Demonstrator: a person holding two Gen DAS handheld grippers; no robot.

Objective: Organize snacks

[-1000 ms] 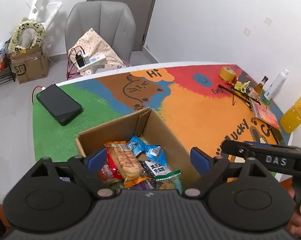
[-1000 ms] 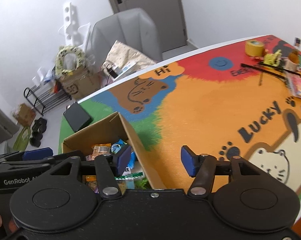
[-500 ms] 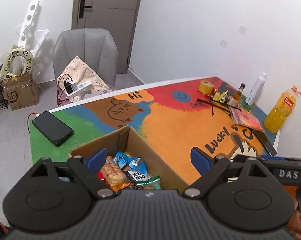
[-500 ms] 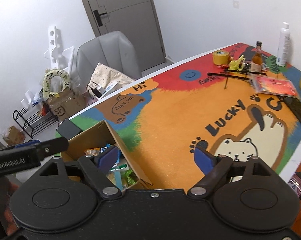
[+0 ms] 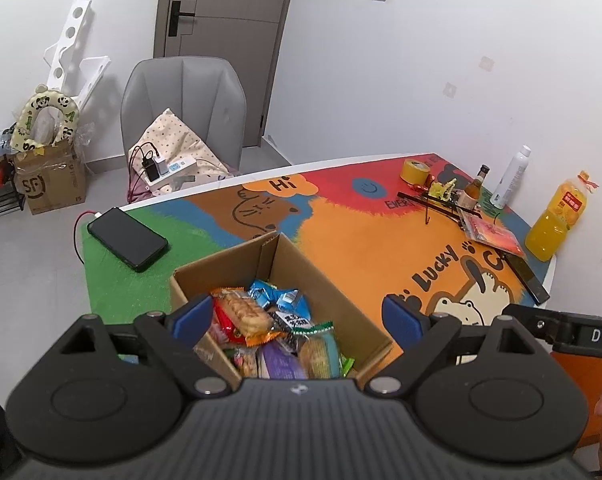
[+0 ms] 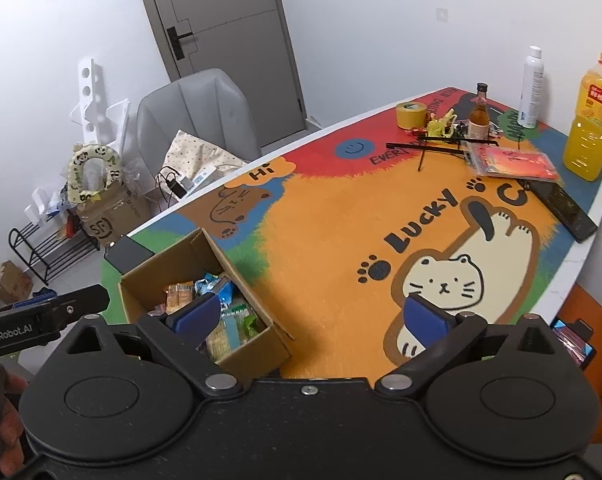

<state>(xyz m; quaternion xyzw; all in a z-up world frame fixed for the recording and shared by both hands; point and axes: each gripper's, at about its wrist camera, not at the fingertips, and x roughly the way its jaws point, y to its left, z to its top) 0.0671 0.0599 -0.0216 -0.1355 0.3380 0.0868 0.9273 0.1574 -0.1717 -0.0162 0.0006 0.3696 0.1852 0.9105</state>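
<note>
Both grippers have lifted higher and farther back since a second ago, so more of the table (image 6: 333, 216) shows. From the left wrist, the left gripper (image 5: 297, 316) hangs spread wide, holding nothing, above the cardboard box (image 5: 321, 280) of snacks (image 5: 269, 328) at 6 o'clock. The right gripper (image 6: 311, 312) is likewise spread and empty, the box at its 8 o'clock.

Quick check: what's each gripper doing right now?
Left gripper: open, empty, above the cardboard box of snacks.
Right gripper: open, empty, beside the box.
</note>
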